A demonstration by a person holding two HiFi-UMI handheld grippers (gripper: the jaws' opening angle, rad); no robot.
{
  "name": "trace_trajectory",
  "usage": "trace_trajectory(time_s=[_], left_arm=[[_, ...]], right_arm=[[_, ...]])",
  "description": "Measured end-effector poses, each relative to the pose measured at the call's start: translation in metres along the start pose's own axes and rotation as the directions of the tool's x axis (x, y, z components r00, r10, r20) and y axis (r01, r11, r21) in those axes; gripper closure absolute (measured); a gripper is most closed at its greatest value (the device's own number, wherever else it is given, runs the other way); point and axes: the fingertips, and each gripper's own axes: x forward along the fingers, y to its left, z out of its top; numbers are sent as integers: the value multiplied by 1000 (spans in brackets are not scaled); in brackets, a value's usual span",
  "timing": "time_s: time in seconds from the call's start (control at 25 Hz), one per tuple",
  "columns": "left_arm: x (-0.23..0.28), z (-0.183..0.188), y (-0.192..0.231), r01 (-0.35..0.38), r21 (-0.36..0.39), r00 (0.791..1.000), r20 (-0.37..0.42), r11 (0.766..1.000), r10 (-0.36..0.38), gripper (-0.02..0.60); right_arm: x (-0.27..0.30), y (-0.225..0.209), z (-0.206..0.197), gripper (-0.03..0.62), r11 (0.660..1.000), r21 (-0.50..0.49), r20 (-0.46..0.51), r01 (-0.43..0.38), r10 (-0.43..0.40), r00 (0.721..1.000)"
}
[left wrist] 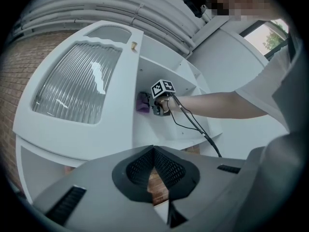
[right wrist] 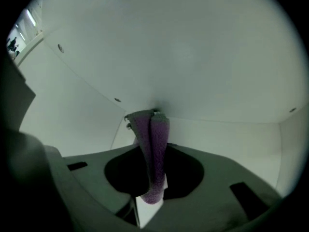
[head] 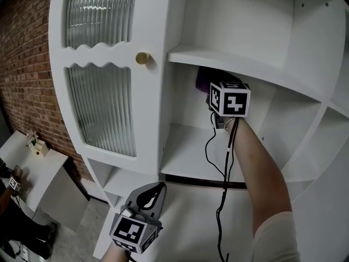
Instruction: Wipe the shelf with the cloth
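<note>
Left claw (head: 156,192) sits clenched and empty, right claw (right wrist: 153,116) grips the purple cloth (right wrist: 154,153) inside the shelf (head: 188,149).

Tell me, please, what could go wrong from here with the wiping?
The purple cloth sits in the right tongs only as a narrow fold, so hard rubbing could drag it free.
The black cable hangs across the front edge of the shelf and might snag there on a wide stroke.

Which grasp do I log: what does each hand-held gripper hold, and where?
The right hand-held gripper clamps the purple cloth by a folded bunch; the left holds nothing.
</note>
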Motion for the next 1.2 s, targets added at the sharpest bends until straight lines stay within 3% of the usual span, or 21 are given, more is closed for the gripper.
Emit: trace_trajectory(time_s=[0.32, 0.44, 0.56, 0.8, 0.96, 1.08, 1.2], left_arm=[[9, -15, -29, 5, 6, 999, -48, 1000, -5, 569], [14, -20, -38, 4, 5, 998, -61, 1000, -4, 569], [18, -22, -46, 9, 7, 998, -67, 1000, -8, 569], [24, -29, -57, 13, -4, 997, -75, 1000, -13, 569], [24, -31, -58, 6, -9, 997, -81, 1000, -7, 569], [23, -31, -58, 7, -12, 997, -80, 1000, -8, 569], [21, -32, -58, 18, -7, 996, -84, 1000, -19, 569]], right_arm=[[-38, -84, -18, 505, 989, -75, -11, 128, -129, 992], [-53, -117, -23, 502, 979, -58, -30, 196, -198, 980], [-68, -147, -31, 500, 956, -42, -69, 290, -292, 954], [-91, -185, -35, 499, 894, -110, -94, 433, -443, 891], [-96, -190, -39, 502, 889, -23, -113, 458, -457, 882], [-100, -184, -39, 504, 897, 54, -113, 439, -432, 895], [-102, -164, -34, 505, 920, 32, -94, 391, -387, 917]])
